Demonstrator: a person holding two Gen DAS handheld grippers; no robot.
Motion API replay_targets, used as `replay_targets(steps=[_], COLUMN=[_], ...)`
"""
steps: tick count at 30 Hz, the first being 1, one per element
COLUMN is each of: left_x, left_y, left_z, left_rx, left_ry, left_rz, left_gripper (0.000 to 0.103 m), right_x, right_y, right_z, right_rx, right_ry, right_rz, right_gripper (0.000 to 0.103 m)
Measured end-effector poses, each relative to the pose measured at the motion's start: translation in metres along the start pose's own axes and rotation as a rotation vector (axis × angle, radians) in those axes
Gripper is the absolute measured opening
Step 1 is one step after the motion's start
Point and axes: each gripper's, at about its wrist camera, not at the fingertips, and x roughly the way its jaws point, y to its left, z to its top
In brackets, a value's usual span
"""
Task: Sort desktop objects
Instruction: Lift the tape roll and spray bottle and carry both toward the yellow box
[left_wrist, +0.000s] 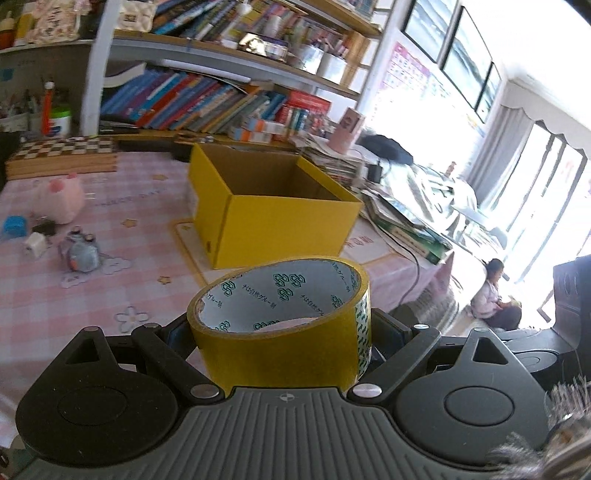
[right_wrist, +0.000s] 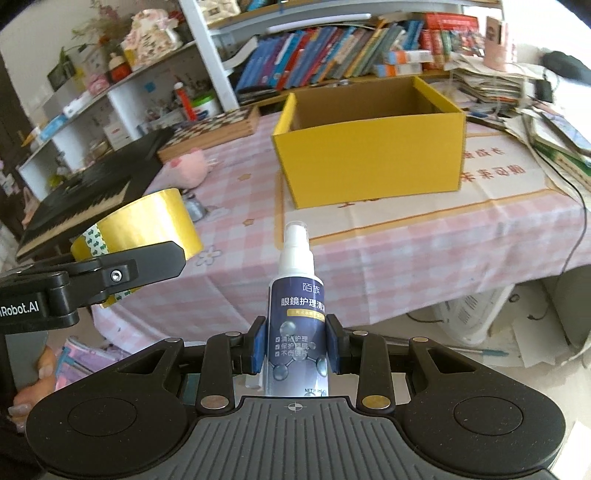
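The yellow box (right_wrist: 369, 155) is the biggest thing for me: open top, standing on the desk (right_wrist: 406, 251) toward its back edge, near the book row. It is thin cardboard w/ stiff walls, and I judge it light, so a hard bump may slide it on the cloth.

Next is the tape roll (left_wrist: 280, 325), held in air by my left gripper (left_wrist: 280, 332), jaws closed on its two outer sides, in front of the desk's near edge. It is a rigid ring and light, but the glossy outside is slippery; I think the sides grip is OK as long as I do not tilt it much.

Smallest is the spray bottle (right_wrist: 298, 317) in my right gripper (right_wrist: 297, 347). The blue pads (right_wrist: 258, 347) press the labelled body at both sides, approx. mid-height, nozzle up. Smooth plastic, probably light; how much liquid is inside I cannot tell. The thin neck looks weak, so the body is the better place.
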Motion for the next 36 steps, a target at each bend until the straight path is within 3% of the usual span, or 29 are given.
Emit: replay_targets(steps=[17,36], left_x=[0.037,0.075], left_y=[-0.021,-0.033], left_z=[0.020,0.044], left_rx=[0.043,0.023], left_ry=[0.023,0.019], left_rz=[-0.044,-0.003], left_gripper=[0.092,0.092], right_x=[0.004,0.026], right_y=[-0.034,-0.069], right_z=[0.018,0.060], right_rx=[0.036,-0.004], right_ry=[-0.012,0.002], right_rz=[-0.022,0.020], right_gripper=[0.033,0.033])
